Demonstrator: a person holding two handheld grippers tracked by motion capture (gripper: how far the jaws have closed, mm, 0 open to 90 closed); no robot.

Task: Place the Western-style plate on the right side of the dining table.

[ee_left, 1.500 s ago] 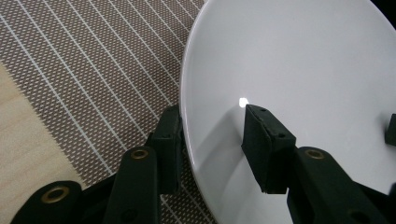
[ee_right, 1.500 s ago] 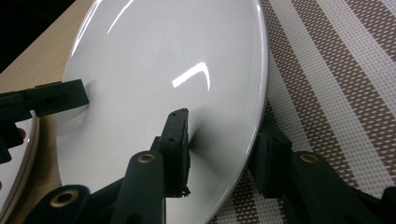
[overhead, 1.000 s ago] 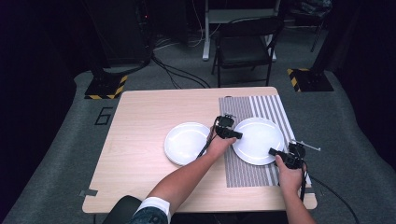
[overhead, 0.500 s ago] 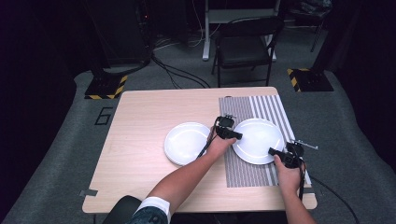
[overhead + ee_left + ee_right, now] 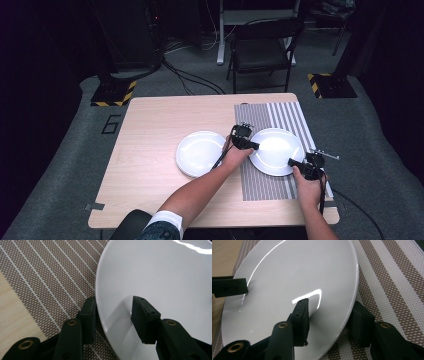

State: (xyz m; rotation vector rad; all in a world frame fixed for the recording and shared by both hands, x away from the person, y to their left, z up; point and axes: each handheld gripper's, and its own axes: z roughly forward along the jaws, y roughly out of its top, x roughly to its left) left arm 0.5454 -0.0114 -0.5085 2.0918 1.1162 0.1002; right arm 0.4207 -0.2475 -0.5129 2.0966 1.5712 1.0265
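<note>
A white plate (image 5: pixel 276 150) lies on a brown-and-white striped placemat (image 5: pixel 280 117) on the right half of the wooden table. My left gripper (image 5: pixel 254 145) is at the plate's left rim. In the left gripper view the left gripper (image 5: pixel 113 307) is open, one jaw outside the rim on the placemat (image 5: pixel 50 277) and the other over the plate (image 5: pixel 162 272). My right gripper (image 5: pixel 292 162) is at the near right rim. In the right gripper view the right gripper (image 5: pixel 329 310) is open too, one jaw over the plate (image 5: pixel 294 272) and one below the rim.
A second white plate (image 5: pixel 200 152) rests on the bare wood left of the placemat. The table's front edge (image 5: pixel 215 220) is close behind my hands. A black chair (image 5: pixel 262 50) stands beyond the far edge. The left gripper's jaw (image 5: pixel 229 287) shows across the plate.
My right gripper has edged a little left, onto the plate's rim. The plate and my left gripper have stayed in place.
</note>
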